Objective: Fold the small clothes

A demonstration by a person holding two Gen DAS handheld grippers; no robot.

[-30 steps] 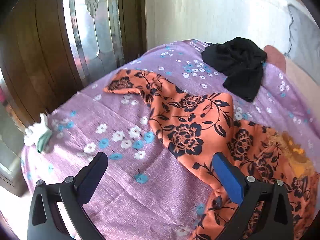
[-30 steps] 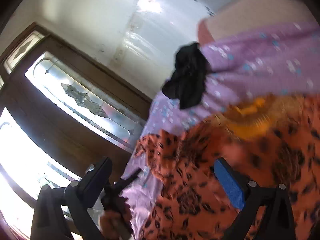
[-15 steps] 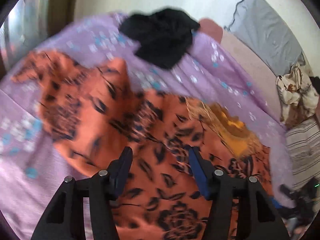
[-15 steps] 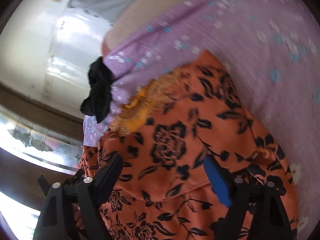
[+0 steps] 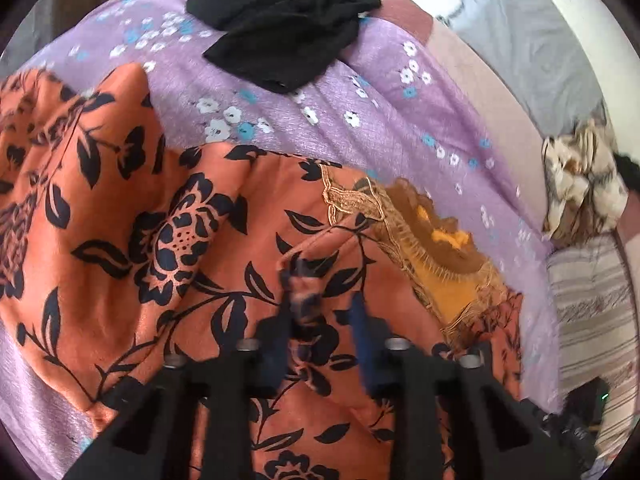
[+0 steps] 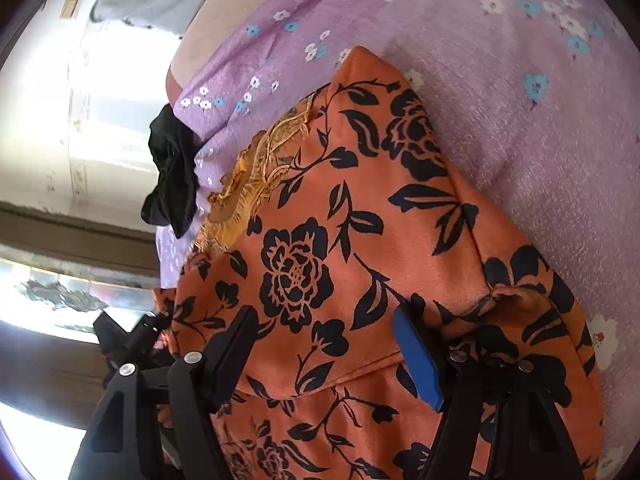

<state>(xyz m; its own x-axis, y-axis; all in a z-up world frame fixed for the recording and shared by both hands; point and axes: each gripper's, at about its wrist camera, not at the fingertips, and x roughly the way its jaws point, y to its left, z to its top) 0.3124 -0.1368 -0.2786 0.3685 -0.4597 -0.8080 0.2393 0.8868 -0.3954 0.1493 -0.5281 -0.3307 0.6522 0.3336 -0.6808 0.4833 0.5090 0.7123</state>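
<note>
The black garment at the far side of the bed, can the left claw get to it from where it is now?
Probably not yet. The left claw has just been closing on a pinched fold of the orange floral garment, so it's occupied. The black garment lies beyond on open purple bedsheet; nothing else blocks the way.

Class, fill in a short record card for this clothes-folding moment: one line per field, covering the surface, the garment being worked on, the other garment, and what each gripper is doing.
surface: purple floral bedsheet
garment in work: orange floral garment, spread out and creased, with a yellow embroidered neckline
other garment: black garment, crumpled on the sheet beyond the orange one, apart from it
left gripper: jaws have just been closing, now pinching a raised fold of the orange cloth
right gripper: jaws have been narrowing yet stand wide, cloth between them, pads not pressing it
</note>
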